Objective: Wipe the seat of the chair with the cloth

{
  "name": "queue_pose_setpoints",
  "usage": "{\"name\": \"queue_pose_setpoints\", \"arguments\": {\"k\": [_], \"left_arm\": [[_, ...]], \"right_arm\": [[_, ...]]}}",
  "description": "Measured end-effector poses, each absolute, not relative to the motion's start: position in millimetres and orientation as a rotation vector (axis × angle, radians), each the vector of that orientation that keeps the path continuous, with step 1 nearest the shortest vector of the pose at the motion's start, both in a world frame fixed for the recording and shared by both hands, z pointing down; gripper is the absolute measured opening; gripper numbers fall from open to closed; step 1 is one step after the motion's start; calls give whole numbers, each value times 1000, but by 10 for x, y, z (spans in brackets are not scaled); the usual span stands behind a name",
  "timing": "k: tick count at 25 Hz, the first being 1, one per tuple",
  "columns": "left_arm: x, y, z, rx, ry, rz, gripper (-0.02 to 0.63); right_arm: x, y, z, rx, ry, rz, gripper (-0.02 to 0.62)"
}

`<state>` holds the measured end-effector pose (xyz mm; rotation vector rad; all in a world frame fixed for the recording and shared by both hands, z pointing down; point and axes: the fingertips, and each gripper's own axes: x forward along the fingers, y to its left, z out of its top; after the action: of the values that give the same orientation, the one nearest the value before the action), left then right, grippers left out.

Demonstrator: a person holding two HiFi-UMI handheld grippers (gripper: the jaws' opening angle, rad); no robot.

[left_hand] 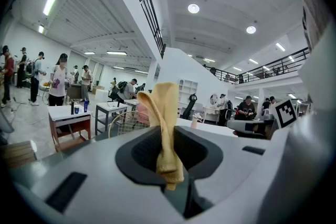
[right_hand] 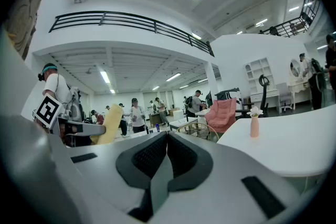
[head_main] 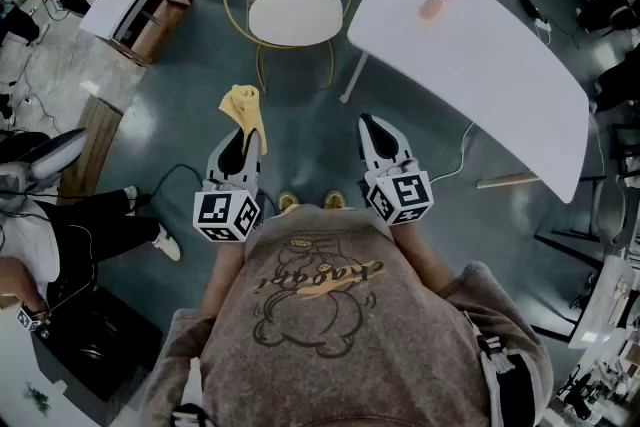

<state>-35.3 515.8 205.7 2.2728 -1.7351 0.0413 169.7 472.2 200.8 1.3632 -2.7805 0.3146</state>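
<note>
one cloth (head_main: 243, 105) | in left hand-held gripper (head_main: 246, 135) | chair (head_main: 292, 15) rear legs hidden

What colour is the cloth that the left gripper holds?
The cloth is pale yellow, plain with no pattern; the left gripper view shows it best.

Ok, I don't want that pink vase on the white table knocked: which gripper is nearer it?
Right. The right gripper hangs short of the table's near end, the pink vase beyond it. The left gripper, shut on the cloth, is farther left, facing the chair.
</note>
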Motion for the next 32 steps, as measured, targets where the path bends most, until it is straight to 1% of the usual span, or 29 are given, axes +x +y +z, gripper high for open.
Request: {"name": "queue_pose_setpoints", "arguments": {"k": [8,20,32], "left_arm": [[-533,5151,2083,2278,-1725,41,75],[-991,5102,2179,2315,-1665,22,75],[-1205,4955,2300,2339,-1632,27,75]], "right_arm": [[1486,4724,2015,1377,-2794,336,28],[948,4906,2133,1371,-2785,341,28],[800,4807,2245,1448,-2758,339,28]]}}
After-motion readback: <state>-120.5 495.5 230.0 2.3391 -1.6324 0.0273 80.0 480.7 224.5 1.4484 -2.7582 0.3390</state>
